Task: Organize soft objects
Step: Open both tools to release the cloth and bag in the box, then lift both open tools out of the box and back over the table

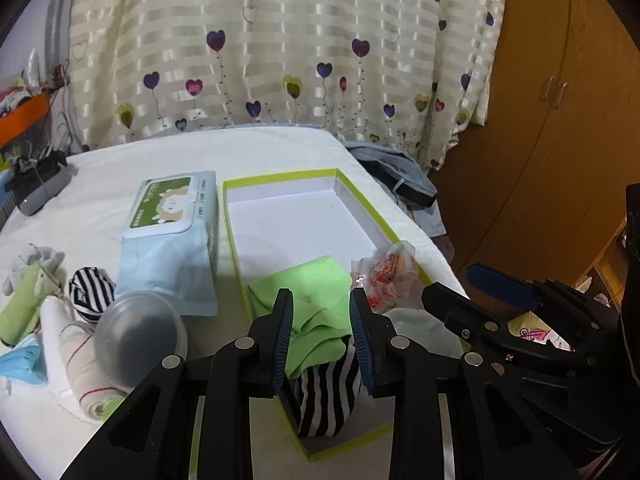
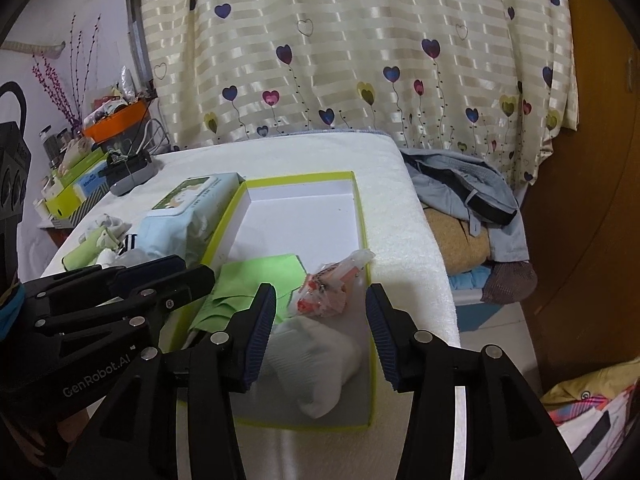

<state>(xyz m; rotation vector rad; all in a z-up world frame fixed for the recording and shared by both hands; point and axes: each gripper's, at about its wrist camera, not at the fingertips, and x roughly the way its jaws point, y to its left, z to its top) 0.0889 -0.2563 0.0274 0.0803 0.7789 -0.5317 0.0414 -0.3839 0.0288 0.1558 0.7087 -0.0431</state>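
A shallow box with a lime-green rim [image 1: 280, 176] and white floor lies on the white-covered table. In its near end are a folded green cloth [image 1: 310, 288], a black-and-white striped sock [image 1: 326, 404] under it, a crinkled plastic bag with red print [image 1: 386, 280] and a white sock [image 2: 316, 364]. My left gripper [image 1: 321, 296] hovers open over the green cloth, its pads apart from it. My right gripper [image 2: 320, 292] hangs open above the white sock, nothing pressed between its fingers.
Left of the box lie a wipes pack [image 1: 172, 204] with a pale blue pouch [image 1: 168, 276], a grey dome [image 1: 140, 336], another striped sock [image 1: 90, 290], a green roll [image 1: 20, 304] and a rolled white towel [image 1: 76, 360]. Folded clothes [image 2: 468, 196] sit beyond the table's right edge.
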